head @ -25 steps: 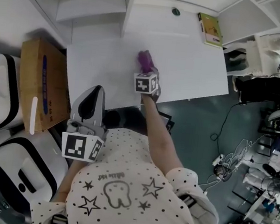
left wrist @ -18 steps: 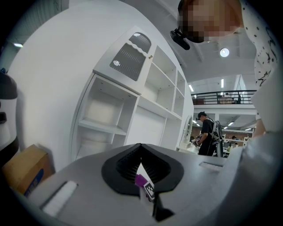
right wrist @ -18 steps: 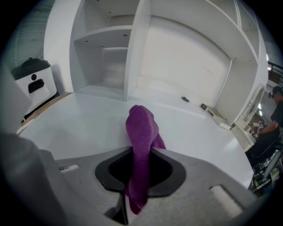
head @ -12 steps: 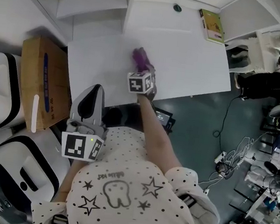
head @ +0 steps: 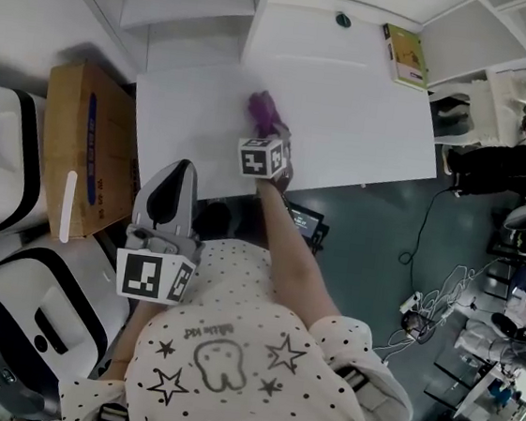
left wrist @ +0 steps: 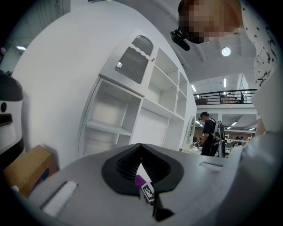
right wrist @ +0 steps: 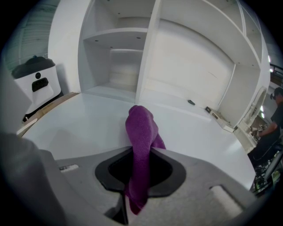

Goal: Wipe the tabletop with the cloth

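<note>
Over the last second the right gripper (head: 269,140) has slid the purple cloth (head: 263,110) a little across the white counter (head: 367,122), away from the green book (head: 405,56) that lies at the counter's far corner. Most of that shift came early, and in the last half second the cloth has hardly moved. I read this as one wiping stroke ending on the half of the counter away from the book, so the task is under way. The wide bare stretch between the cloth and the book probably still needs passes. The right gripper view shows the jaws pinching the cloth. A tall fold stands up out of the jaws ahead of the gripper, and a shorter tail hangs back through the gap toward the camera. In the head view the bunched cloth sits just beyond the gripper's tip and on the counter surface, well apart from the book. The left gripper (left wrist: 140,152) takes no part. Its jaws are pressed together with nothing between them, and it is held back off the counter near the person's body, farther from the book than the cloth is.
</note>
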`<move>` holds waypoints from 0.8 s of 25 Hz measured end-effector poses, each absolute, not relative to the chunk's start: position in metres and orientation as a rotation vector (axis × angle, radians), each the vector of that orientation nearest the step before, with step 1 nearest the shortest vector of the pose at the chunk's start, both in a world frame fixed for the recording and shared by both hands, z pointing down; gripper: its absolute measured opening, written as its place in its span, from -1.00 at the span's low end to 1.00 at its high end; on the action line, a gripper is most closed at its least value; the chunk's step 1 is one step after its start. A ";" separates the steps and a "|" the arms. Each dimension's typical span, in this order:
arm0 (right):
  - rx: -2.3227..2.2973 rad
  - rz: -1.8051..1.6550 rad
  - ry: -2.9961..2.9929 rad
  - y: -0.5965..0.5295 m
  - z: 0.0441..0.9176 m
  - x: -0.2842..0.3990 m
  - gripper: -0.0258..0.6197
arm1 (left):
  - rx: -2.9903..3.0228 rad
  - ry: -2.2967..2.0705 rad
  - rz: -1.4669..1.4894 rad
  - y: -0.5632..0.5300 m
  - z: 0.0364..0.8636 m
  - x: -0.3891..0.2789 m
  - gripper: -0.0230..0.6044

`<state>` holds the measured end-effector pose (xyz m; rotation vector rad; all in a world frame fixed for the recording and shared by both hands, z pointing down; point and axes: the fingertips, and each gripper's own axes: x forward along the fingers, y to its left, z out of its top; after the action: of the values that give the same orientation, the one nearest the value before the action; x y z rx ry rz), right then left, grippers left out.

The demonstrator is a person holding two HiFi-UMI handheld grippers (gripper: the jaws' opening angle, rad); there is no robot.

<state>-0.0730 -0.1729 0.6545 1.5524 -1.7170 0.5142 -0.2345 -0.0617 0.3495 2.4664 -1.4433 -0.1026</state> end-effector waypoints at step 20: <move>1.476 0.551 -1.809 -0.164 0.654 -0.116 -0.72 | 2.412 -1.538 -0.115 -0.054 0.349 -0.256 -0.95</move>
<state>-0.1164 -0.1644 0.6538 1.4761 -1.8095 0.5511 -0.2556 -0.0538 0.3485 2.4124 -1.5375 -0.1151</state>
